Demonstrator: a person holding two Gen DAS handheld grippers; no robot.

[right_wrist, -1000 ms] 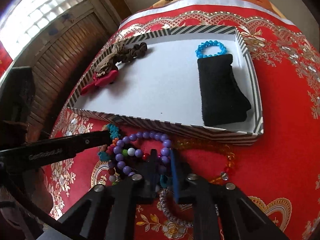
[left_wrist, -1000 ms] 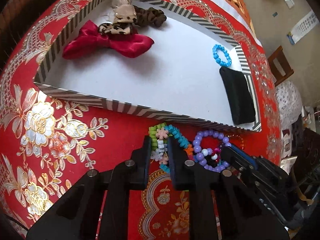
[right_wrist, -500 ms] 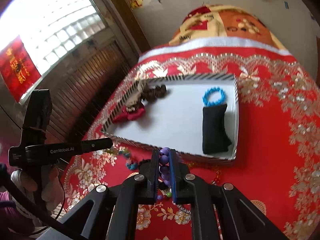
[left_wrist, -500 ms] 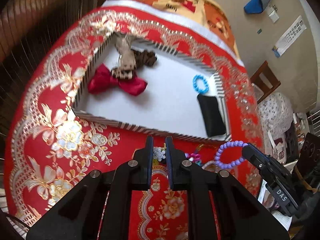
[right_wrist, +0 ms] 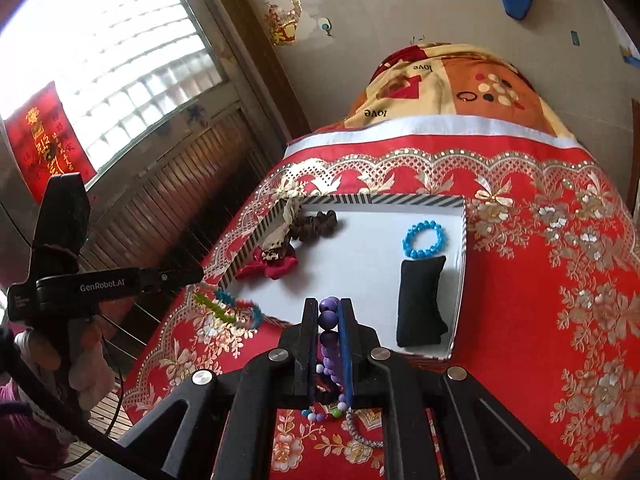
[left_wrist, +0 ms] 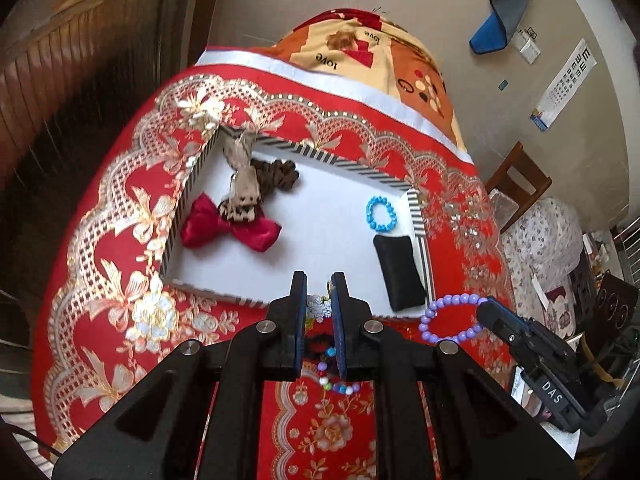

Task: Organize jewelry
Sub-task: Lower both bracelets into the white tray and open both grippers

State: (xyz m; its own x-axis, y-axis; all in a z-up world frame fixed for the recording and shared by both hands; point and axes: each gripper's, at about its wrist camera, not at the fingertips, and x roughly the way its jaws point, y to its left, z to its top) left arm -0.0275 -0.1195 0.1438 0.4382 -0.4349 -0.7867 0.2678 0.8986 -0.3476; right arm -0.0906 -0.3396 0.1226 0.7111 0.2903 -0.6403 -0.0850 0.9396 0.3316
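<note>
A striped-rim white tray (left_wrist: 320, 248) (right_wrist: 360, 264) on the red cloth holds a red bow (left_wrist: 232, 230), brown hair ties (left_wrist: 276, 172), a blue bead bracelet (left_wrist: 381, 214) (right_wrist: 424, 239) and a black pouch (left_wrist: 398, 272) (right_wrist: 420, 300). My left gripper (left_wrist: 319, 304) is shut on a green, teal and white flower bracelet (left_wrist: 319, 307) (right_wrist: 228, 308), lifted above the cloth. My right gripper (right_wrist: 329, 316) is shut on a purple bead bracelet (right_wrist: 330, 320) (left_wrist: 450, 318), also lifted. More bead bracelets (left_wrist: 334, 380) (right_wrist: 344, 416) lie on the cloth below both grippers.
The red floral cloth (left_wrist: 120, 280) covers a table with a patterned blanket (right_wrist: 452, 84) behind. A wooden wall and window are on the left, a chair (left_wrist: 516, 180) on the right.
Both grippers closed on bracelets on the cloth and rose up and back, each carrying its bracelet. The tray now looks smaller and farther.
</note>
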